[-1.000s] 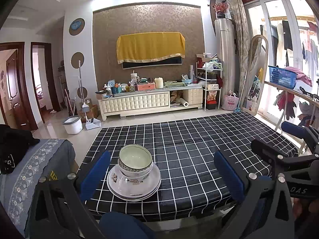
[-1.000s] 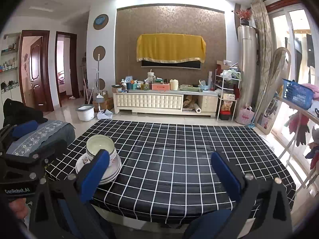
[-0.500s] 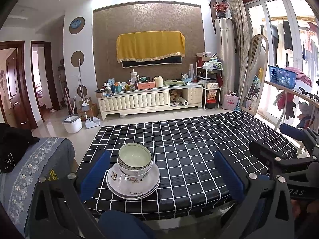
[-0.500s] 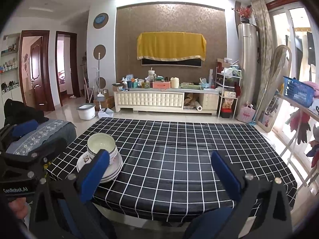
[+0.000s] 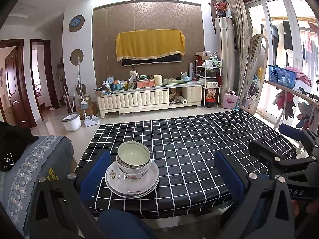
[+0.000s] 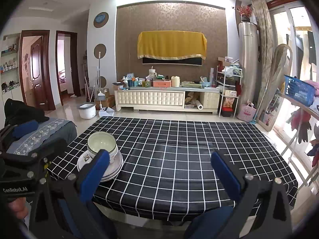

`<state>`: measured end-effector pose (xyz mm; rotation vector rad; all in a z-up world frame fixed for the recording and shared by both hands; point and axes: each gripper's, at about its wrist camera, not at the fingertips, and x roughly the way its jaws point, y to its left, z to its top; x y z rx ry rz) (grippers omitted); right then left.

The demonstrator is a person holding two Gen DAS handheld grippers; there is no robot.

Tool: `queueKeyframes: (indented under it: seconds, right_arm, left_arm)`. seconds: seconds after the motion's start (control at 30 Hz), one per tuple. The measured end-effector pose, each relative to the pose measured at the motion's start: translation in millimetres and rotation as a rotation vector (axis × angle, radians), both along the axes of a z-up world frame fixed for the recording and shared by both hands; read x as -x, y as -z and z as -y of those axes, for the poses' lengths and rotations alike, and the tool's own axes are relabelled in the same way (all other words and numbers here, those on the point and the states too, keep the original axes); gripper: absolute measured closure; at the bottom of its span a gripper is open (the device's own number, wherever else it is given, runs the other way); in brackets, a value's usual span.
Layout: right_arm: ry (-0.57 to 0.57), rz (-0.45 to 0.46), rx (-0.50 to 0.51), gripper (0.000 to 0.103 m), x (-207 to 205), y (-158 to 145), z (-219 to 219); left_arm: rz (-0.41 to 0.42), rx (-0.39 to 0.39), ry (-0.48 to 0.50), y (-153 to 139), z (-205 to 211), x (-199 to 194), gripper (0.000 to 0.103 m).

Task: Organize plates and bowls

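Note:
Two stacked bowls (image 5: pixel 133 159) with patterned rims sit on a small pile of white plates (image 5: pixel 132 185) near the front left corner of a table covered in black checked cloth (image 5: pixel 199 149). My left gripper (image 5: pixel 162 174) is open, held short of the table edge, and its left finger (image 5: pixel 95 171) stands beside the stack. My right gripper (image 6: pixel 160 172) is also open and empty, facing the middle of the table. In the right wrist view its left finger (image 6: pixel 95 171) hides part of the plates (image 6: pixel 115 169), and the bowls (image 6: pixel 101 144) show above it.
A seat with a grey embroidered cover (image 5: pixel 30 169) and a black garment stands just left of the table. A drying rack with a blue basket (image 5: pixel 281 75) lines the right side. Beyond the table are a TV cabinet (image 5: pixel 139 99) and a mop bucket (image 5: pixel 71 120).

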<state>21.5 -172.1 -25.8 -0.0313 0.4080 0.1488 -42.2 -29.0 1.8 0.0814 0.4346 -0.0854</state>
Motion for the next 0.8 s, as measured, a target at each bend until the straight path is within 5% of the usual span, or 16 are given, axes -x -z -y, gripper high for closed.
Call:
queueKeyframes:
  seconds: [0.8]
  right_arm:
    - [0.006,-0.019,0.01,0.0,-1.7,3.7,1.4]
  left_arm:
    - [-0.019,0.004,-0.002,5.6,-3.0,-1.7,0.0]
